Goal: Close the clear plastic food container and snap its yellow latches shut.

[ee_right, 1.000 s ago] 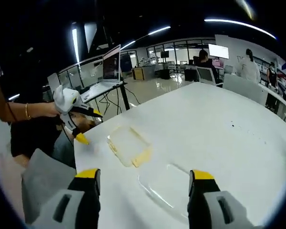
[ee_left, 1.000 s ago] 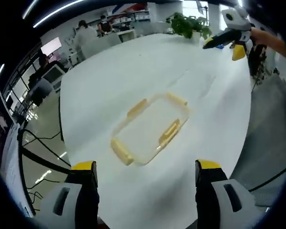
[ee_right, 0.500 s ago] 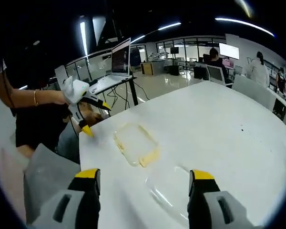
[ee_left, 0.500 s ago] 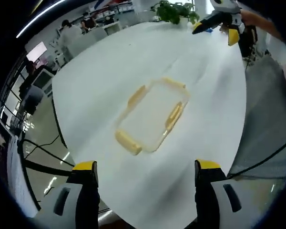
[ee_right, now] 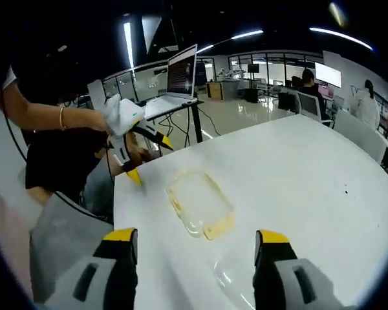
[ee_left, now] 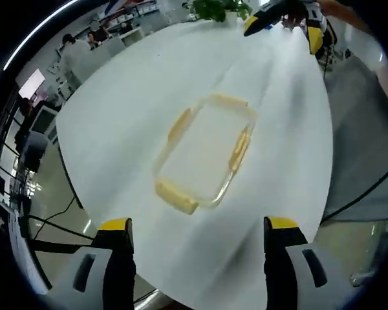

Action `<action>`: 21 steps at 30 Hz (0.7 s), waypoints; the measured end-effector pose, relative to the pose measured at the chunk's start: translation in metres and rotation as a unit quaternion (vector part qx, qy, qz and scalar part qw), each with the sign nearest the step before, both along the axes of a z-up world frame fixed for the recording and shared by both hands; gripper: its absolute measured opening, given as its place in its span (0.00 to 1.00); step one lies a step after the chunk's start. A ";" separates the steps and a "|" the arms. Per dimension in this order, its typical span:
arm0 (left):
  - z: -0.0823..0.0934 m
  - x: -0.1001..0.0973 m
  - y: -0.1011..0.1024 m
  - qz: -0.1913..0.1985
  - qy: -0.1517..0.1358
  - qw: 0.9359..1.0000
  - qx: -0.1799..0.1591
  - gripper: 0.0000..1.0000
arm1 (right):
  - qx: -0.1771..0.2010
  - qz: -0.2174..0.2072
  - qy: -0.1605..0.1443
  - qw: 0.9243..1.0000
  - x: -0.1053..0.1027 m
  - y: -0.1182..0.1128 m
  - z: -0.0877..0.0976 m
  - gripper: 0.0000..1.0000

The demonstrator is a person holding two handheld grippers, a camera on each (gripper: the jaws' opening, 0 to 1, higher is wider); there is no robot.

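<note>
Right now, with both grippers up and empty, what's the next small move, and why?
Probably bring the right gripper down to the clear lid lying apart from the container. Both grippers are open, and the yellow latches can't snap until the lid is seated.

Grey grippers (ee_left: 193,248), yellow tips; gold bracelet (ee_right: 61,118).

Bright overhead light, fisheye-warped edges
</note>
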State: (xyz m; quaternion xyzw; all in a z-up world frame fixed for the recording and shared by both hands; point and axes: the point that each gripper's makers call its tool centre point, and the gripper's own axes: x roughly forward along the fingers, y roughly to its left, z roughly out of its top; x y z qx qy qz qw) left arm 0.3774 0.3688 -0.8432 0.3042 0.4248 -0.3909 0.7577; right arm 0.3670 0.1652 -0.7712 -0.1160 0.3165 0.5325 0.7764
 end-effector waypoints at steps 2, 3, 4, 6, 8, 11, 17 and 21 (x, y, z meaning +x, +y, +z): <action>-0.003 0.003 -0.003 -0.009 0.007 1.000 -0.007 0.81 | -0.007 0.015 0.004 1.000 0.001 0.009 -0.007 0.73; -0.005 0.005 -0.004 -0.020 0.007 1.000 -0.003 0.80 | -0.011 0.020 0.001 1.000 0.004 0.013 -0.011 0.73; -0.007 0.006 -0.004 -0.025 0.008 1.000 0.002 0.80 | -0.015 0.023 0.001 1.000 0.005 0.016 -0.015 0.73; -0.011 0.008 -0.004 -0.042 0.013 0.999 0.015 0.80 | -0.022 0.034 0.004 0.999 0.007 0.021 -0.021 0.73; -0.015 0.011 -0.004 -0.059 0.014 0.998 0.023 0.80 | -0.025 0.039 0.006 0.999 0.009 0.023 -0.026 0.74; -0.017 0.013 -0.007 -0.072 0.020 0.997 0.027 0.80 | -0.049 0.051 0.014 0.997 0.015 0.022 -0.039 0.73; -0.025 0.024 -0.015 -0.071 0.043 0.997 0.009 0.78 | -0.091 0.091 0.002 0.992 0.028 0.031 -0.059 0.69; -0.033 0.029 -0.016 -0.077 0.052 0.996 0.012 0.77 | -0.109 0.106 0.013 0.988 0.031 0.035 -0.073 0.68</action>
